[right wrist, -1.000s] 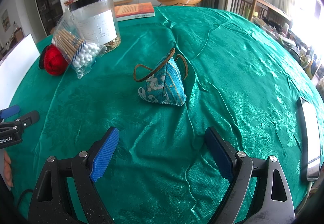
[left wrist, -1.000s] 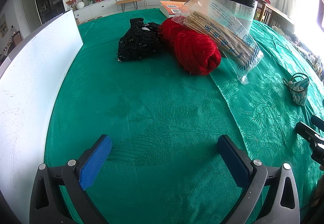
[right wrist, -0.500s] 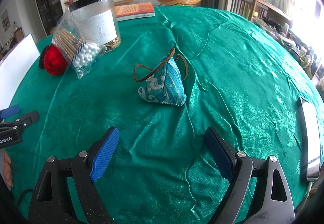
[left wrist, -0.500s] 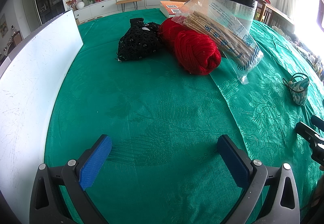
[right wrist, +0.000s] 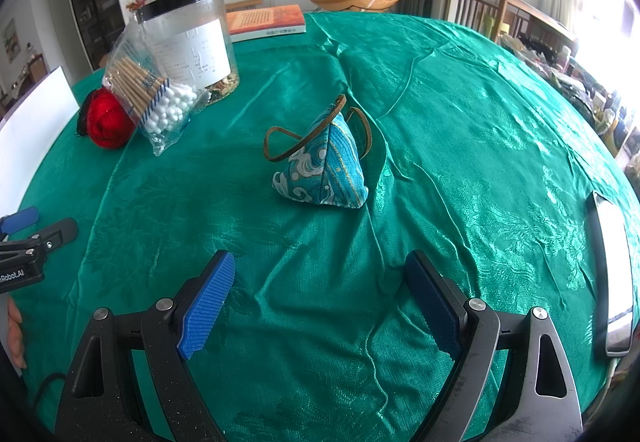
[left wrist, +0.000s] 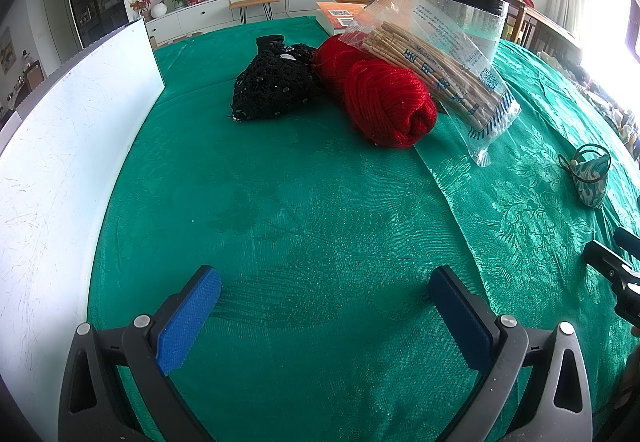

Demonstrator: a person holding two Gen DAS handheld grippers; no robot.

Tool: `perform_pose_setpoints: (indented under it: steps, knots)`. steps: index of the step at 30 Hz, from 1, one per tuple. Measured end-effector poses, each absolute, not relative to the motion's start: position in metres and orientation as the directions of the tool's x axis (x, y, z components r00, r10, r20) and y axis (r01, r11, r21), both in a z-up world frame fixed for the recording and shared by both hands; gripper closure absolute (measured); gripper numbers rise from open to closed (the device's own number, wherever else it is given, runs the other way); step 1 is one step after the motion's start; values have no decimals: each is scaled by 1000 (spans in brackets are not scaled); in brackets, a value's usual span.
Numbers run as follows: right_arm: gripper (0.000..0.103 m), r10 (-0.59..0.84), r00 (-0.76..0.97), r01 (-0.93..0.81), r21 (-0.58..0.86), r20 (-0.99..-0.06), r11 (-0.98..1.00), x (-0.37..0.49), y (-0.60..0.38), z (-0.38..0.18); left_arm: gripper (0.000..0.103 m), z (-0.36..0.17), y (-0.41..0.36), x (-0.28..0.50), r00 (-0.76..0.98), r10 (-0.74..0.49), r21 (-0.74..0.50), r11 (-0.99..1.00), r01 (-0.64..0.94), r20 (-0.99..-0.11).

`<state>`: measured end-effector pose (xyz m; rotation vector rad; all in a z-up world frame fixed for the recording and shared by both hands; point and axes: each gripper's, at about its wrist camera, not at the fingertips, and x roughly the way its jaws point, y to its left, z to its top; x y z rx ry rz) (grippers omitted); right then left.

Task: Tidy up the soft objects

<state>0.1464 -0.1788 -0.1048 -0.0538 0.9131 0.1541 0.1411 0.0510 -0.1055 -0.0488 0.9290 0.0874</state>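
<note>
A red yarn ball (left wrist: pixel 390 108) lies on the green tablecloth beside a black knitted piece (left wrist: pixel 274 88); the yarn also shows in the right wrist view (right wrist: pixel 106 118). A blue patterned triangular pouch (right wrist: pixel 324 174) with a brown loop sits ahead of my right gripper (right wrist: pixel 320 306), and at the far right in the left wrist view (left wrist: pixel 592 178). My left gripper (left wrist: pixel 324 316) is open and empty, well short of the yarn. My right gripper is open and empty, short of the pouch.
A bag of cotton swabs (left wrist: pixel 444 70) leans on a clear jar (right wrist: pixel 192 42). A white board (left wrist: pixel 60 162) stands along the left. A book (right wrist: pixel 266 22) lies at the back. A phone (right wrist: pixel 612 274) lies at the right edge.
</note>
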Motion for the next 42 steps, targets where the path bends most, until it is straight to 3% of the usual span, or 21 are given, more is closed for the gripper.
perform_pose_setpoints:
  steps: [42]
  knots:
    - [14,112,600,-157,21,-792,987,146,-179,-105,0,-104,56,144,567,33,-9,997,-72,-823]
